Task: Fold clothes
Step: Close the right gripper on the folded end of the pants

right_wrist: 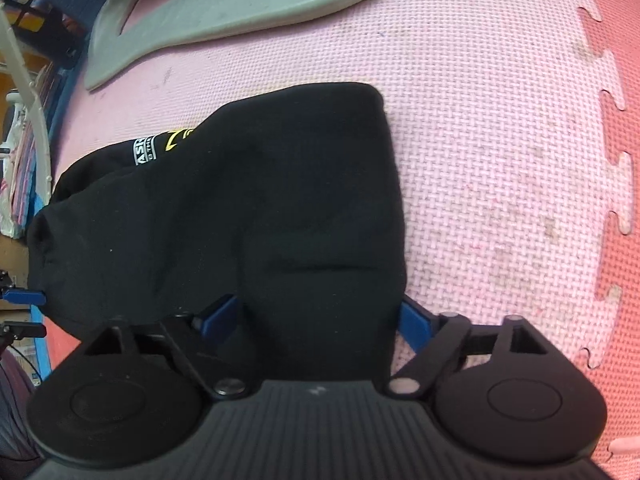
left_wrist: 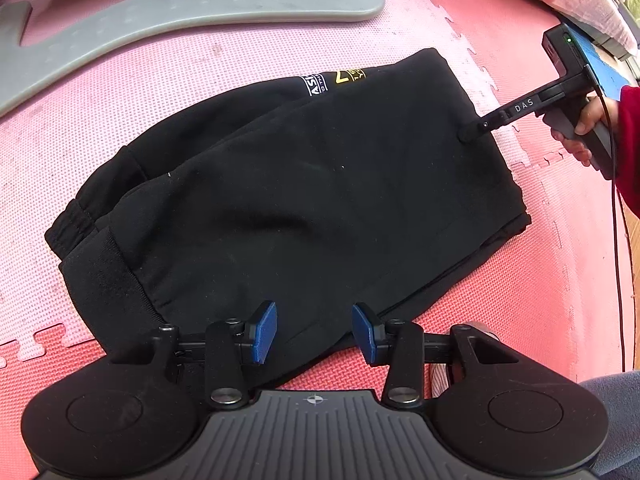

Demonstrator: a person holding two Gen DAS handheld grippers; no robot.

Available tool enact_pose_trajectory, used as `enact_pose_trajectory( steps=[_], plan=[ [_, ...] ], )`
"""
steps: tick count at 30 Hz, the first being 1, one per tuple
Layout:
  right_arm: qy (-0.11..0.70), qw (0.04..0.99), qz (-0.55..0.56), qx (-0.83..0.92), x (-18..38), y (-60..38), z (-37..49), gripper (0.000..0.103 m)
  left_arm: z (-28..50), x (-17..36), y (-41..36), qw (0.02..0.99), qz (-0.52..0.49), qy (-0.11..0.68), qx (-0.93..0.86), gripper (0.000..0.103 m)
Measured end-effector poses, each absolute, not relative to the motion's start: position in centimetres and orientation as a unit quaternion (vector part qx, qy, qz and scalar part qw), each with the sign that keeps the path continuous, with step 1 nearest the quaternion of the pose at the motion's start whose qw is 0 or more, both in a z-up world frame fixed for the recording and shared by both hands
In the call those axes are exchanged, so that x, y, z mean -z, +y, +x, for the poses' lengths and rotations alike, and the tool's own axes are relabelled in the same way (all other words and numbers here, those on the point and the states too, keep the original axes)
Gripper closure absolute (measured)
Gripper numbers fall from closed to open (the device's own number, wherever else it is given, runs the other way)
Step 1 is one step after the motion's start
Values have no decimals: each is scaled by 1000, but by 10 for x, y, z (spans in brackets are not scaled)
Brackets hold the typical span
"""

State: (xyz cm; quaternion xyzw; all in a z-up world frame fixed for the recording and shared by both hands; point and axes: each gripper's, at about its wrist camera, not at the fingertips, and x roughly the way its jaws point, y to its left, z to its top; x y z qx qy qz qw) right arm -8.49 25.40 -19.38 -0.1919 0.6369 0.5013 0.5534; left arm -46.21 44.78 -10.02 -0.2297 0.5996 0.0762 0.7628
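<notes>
A black garment point(left_wrist: 304, 200), folded into a thick bundle with a white and yellow logo point(left_wrist: 332, 80), lies on the pink foam mat point(left_wrist: 100, 92). My left gripper point(left_wrist: 315, 332) hovers over the bundle's near edge, blue pads wide apart with nothing gripped. In the left wrist view my right gripper point(left_wrist: 468, 133), held by a hand point(left_wrist: 580, 128), rests its tip on the far right part of the cloth. In the right wrist view the black garment point(right_wrist: 260, 208) fills the space between the right gripper's point(right_wrist: 320, 318) spread blue pads, which stand open around a fold.
A grey plastic board point(left_wrist: 200, 4) lies at the far side of the mat, also seen as the grey board point(right_wrist: 248, 4). Darker red mat tiles point(right_wrist: 612, 120) border the right. A thin black cable point(left_wrist: 618, 264) hangs by a red sleeve point(left_wrist: 630, 148).
</notes>
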Motion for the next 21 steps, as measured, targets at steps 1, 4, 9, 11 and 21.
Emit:
enact_pose_trajectory(
  steps=[1,4,9,11,21],
  plan=[
    [635,558,-196,-497,193,252,-85,50,-463,100,448,763,-229,599,-77,58],
    [633,566,-199,-489,191,252,-90,77,-465,98,448,764,-229,598,-78,58],
    [627,585,-187,-480,169,250,-102,85,-468,95,446,766,-228,596,-80,58],
    [623,590,-183,-479,155,246,-105,86,-471,95,447,767,-231,592,-84,58],
    [593,607,-192,-493,92,253,-149,87,-487,94,443,773,-196,592,-118,58]
  ],
)
